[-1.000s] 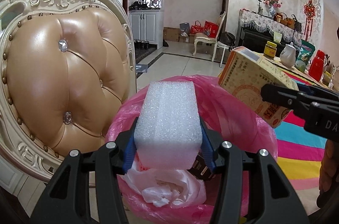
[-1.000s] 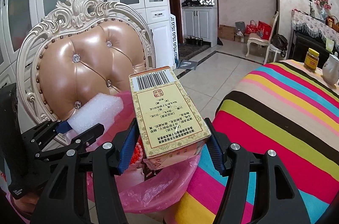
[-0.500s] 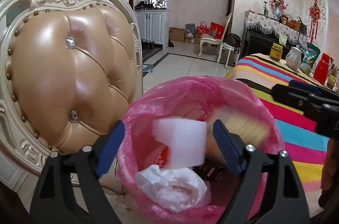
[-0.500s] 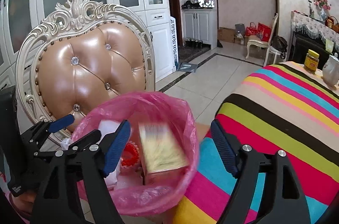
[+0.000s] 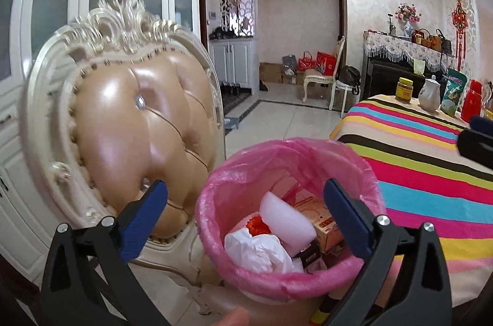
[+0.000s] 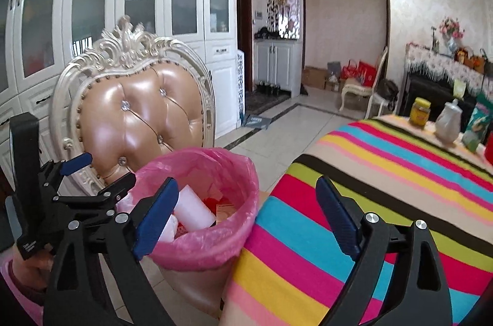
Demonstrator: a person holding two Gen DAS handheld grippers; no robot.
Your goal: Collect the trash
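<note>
Both the left gripper point(image 5: 245, 209) and right gripper point(image 6: 246, 215), jaws having just been opening wide and empty, are being held above the bin point(image 5: 212, 196) beside the table's point(image 6: 385, 172) edge; remaining trash is being judged nearer the right.

A home dining room: ornate tufted chair point(image 5: 129, 122), glass-fronted cabinets point(image 6: 123, 2), striped tablecloth point(image 6: 385, 187), shoes by the door.

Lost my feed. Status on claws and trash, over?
Both claws, left and right, just opened, empty. Foam block and carton lie in pink-lined bin. Nothing in the way.
</note>
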